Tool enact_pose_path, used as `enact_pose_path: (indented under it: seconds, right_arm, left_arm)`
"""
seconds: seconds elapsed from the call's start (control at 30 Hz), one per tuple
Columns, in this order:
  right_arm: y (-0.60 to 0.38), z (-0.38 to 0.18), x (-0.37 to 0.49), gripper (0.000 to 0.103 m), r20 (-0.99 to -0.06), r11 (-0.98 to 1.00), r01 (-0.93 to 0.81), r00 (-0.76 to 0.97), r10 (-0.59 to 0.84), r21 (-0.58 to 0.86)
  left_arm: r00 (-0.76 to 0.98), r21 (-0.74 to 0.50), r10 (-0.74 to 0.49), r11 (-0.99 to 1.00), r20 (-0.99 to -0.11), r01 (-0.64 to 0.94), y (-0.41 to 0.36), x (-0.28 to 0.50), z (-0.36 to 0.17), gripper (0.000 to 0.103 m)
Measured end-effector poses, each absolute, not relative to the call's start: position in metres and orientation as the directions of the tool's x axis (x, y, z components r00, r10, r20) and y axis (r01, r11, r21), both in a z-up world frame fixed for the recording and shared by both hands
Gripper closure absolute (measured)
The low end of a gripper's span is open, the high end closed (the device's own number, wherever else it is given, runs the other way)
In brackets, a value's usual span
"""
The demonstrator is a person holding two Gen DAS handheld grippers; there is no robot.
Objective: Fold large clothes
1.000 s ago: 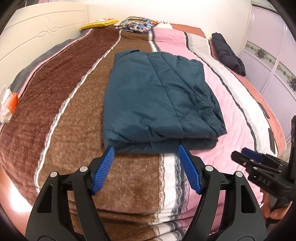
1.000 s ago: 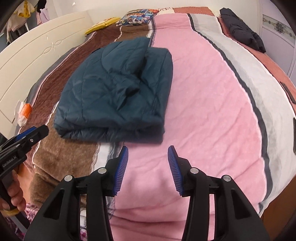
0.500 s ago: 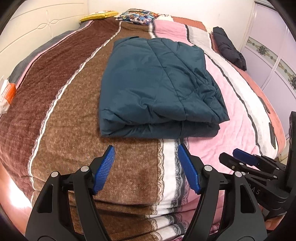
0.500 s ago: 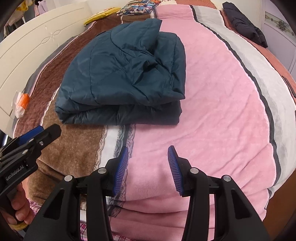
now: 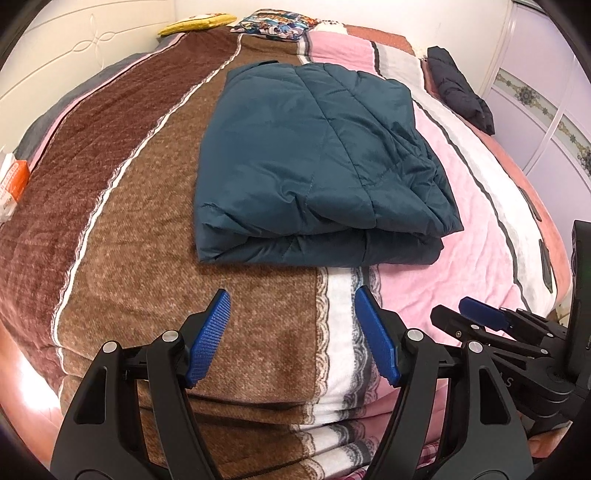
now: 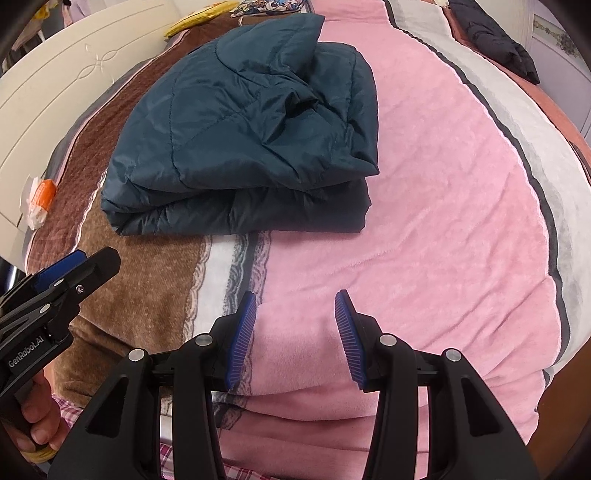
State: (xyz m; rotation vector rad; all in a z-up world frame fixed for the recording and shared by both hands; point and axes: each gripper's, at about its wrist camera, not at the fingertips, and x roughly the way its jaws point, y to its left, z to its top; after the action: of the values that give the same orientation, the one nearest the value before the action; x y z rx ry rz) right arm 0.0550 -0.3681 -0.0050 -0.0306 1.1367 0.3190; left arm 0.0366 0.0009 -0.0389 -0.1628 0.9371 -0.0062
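Observation:
A dark teal quilted jacket point(image 5: 314, 166) point(image 6: 243, 129) lies folded in a thick rectangle on the striped blanket point(image 5: 122, 240), its folded edge facing me. My left gripper point(image 5: 291, 299) hovers open just short of that near edge, nothing between its blue pads. My right gripper point(image 6: 295, 299) is open too, over the pink stripe point(image 6: 424, 203), in front of the jacket's right corner and apart from it. Each gripper shows at the edge of the other's view: the right gripper point(image 5: 461, 314), the left gripper point(image 6: 85, 262) with a hand around its handle.
A dark navy garment point(image 5: 458, 92) point(image 6: 495, 37) lies at the far right of the bed. Pillows point(image 5: 273, 24) sit at the head. A white headboard point(image 6: 55, 85) runs along the left, with an orange-and-white packet point(image 5: 13, 181) point(image 6: 38, 195) beside it. Wardrobe doors point(image 5: 546, 96) stand right.
Both grippers have drawn back from the jacket toward the near bed edge and tilted down; more blanket now shows between the fingers and the fold. The jacket lies unmoved.

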Motion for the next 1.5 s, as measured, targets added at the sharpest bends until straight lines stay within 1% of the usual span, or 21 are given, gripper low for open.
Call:
enact_pose_path:
  seconds: [0.53, 1.5]
  right_arm:
    - [-0.3742, -0.0101, 0.0552, 0.057, -0.902, 0.955, -0.248, 0.355, 0.244, 0.161]
    - [-0.3745, -0.0107, 0.0549, 0.057, -0.906, 0.956, -0.251, 0.35, 0.238, 0.154]
  left_arm:
    - [0.576, -0.139, -0.076, 0.988, -0.814, -0.065, -0.0007, 0.0373, -0.0422, 0.034]
    - [0.569, -0.148, -0.082, 0.987, -0.818, -0.071, -0.0011, 0.036, -0.0436, 0.034]
